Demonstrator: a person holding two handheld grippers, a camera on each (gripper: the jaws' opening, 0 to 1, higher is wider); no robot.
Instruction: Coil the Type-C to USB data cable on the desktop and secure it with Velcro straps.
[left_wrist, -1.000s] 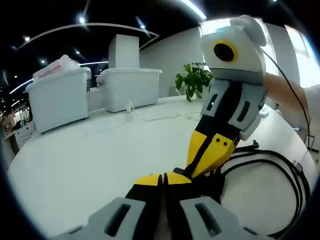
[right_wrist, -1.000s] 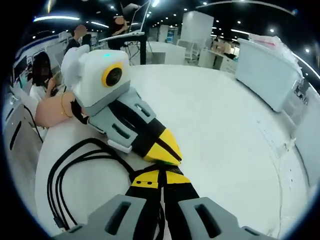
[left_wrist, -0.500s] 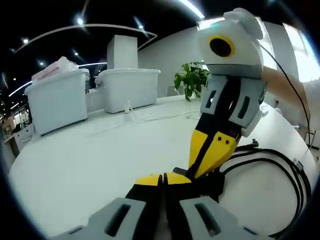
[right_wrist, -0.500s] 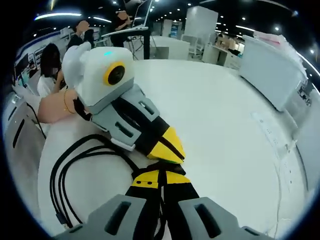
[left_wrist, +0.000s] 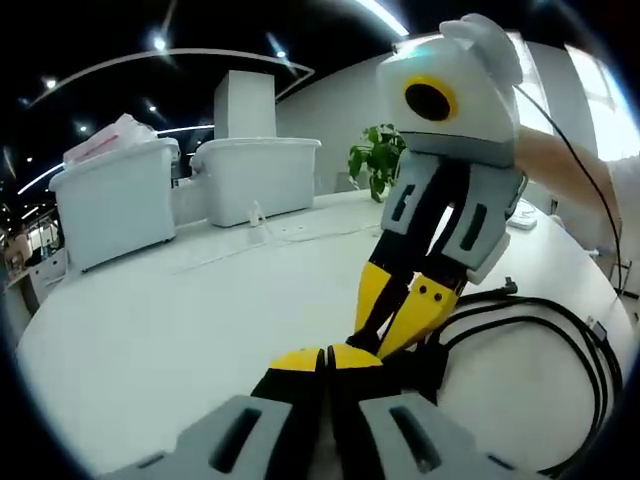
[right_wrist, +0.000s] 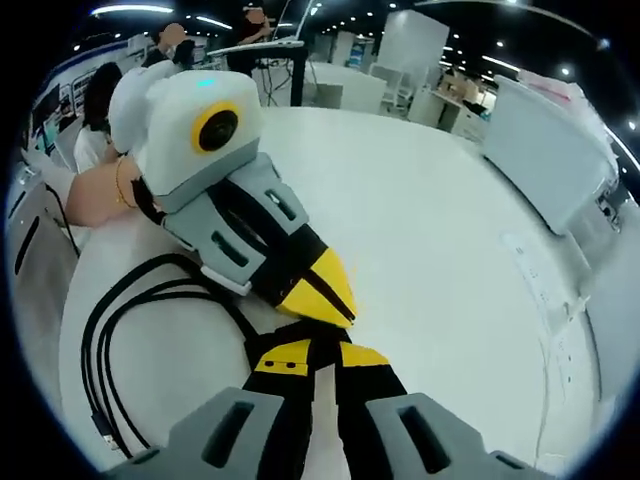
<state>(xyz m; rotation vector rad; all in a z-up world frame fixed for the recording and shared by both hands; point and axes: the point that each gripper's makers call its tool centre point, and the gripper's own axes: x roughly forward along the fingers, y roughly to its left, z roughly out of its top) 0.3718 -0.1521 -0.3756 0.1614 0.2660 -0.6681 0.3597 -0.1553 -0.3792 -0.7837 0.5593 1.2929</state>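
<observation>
A black data cable (left_wrist: 560, 315) lies in several loops on the white desktop (left_wrist: 180, 310). Its strands run together into a bundle under both grippers. My left gripper (left_wrist: 326, 356) is shut at the bottom of its own view, its yellow tips pinched on that bundle. My right gripper (left_wrist: 385, 342) comes down from the upper right with its two yellow fingers apart, straddling the same spot. In the right gripper view the cable (right_wrist: 110, 330) loops at the left. There my right gripper (right_wrist: 322, 352) shows a gap between its tips, and the left gripper (right_wrist: 325, 295) points into it.
Two white storage bins (left_wrist: 120, 195) (left_wrist: 260, 175) and a potted plant (left_wrist: 385, 160) stand along the far edge. A thin white cord (left_wrist: 300, 232) lies near them. A person's arm (right_wrist: 95, 195) holds the left gripper, and other people sit behind.
My right gripper's yellow fingers were together and now stand apart. It has also tilted more upright over the bundle. The left gripper stays shut in place.
</observation>
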